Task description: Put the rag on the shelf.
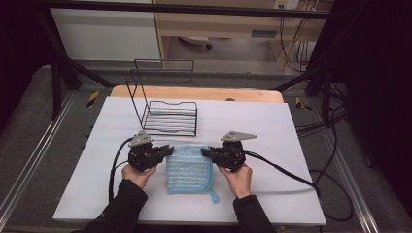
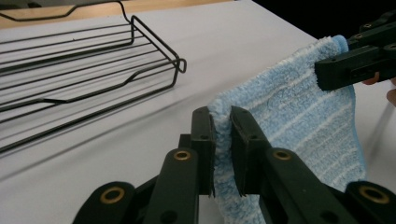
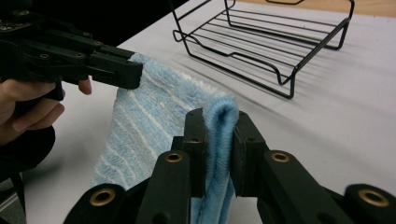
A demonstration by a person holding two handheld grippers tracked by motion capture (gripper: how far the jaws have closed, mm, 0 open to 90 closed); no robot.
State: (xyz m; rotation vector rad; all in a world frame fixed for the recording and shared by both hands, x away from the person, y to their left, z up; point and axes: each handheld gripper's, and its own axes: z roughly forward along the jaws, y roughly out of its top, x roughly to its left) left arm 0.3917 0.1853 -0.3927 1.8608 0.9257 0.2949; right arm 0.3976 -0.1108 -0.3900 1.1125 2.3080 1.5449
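I look down on a wooden table (image 1: 194,92) whose top is mostly covered by a white sheet (image 1: 272,131); a strip of bare wood shows at the far edge. Around it runs a black metal frame (image 1: 58,58), with a bar across the top of the view. The floor (image 1: 29,126) is grey carpet, and aluminium rails (image 1: 29,165) lie on it at both sides. Black cables (image 1: 335,145) trail on the right. Behind, I see a white panel (image 1: 107,34) and light wooden furniture (image 1: 218,24). The corners are dark.
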